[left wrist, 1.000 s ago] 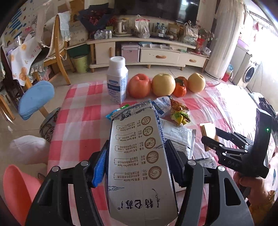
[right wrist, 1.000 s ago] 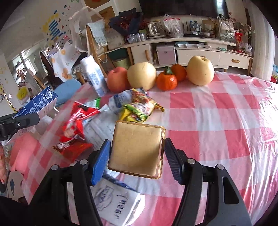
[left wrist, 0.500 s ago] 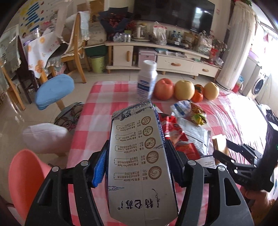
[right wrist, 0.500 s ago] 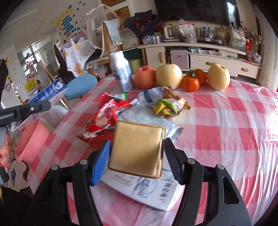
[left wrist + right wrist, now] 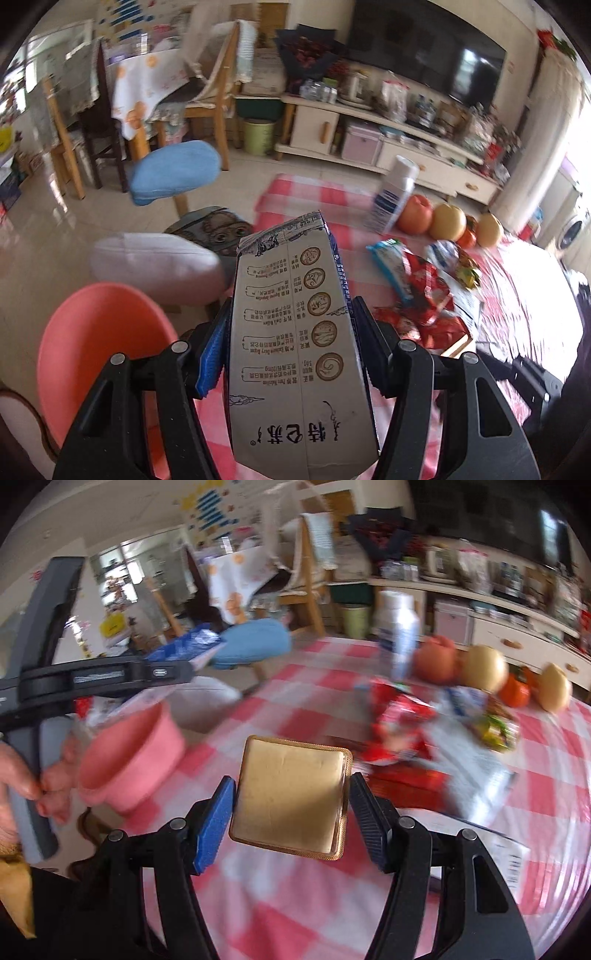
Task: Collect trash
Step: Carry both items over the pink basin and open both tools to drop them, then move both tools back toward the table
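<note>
My left gripper (image 5: 291,343) is shut on a grey-and-blue milk carton (image 5: 295,332), held over the table's left edge near a pink bin (image 5: 99,354) that stands below beside the table. My right gripper (image 5: 291,808) is shut on a flat gold square packet (image 5: 291,797) above the red-checked tablecloth (image 5: 314,915). The pink bin (image 5: 129,760) also shows to the left in the right wrist view, with the left gripper (image 5: 110,675) and its carton above it. Red snack wrappers (image 5: 399,720) and other wrappers (image 5: 491,731) lie on the table.
A white bottle (image 5: 400,642), an apple (image 5: 437,661), pears (image 5: 484,668) and persimmons (image 5: 515,690) stand at the table's far side. A blue-cushioned chair (image 5: 173,177) and a white cushion (image 5: 155,266) are left of the table. A TV cabinet (image 5: 388,144) lines the far wall.
Both grippers have swung left toward the pink bin, each still holding its item. The bin now looms larger in both views and the fruit has slid to the right.
</note>
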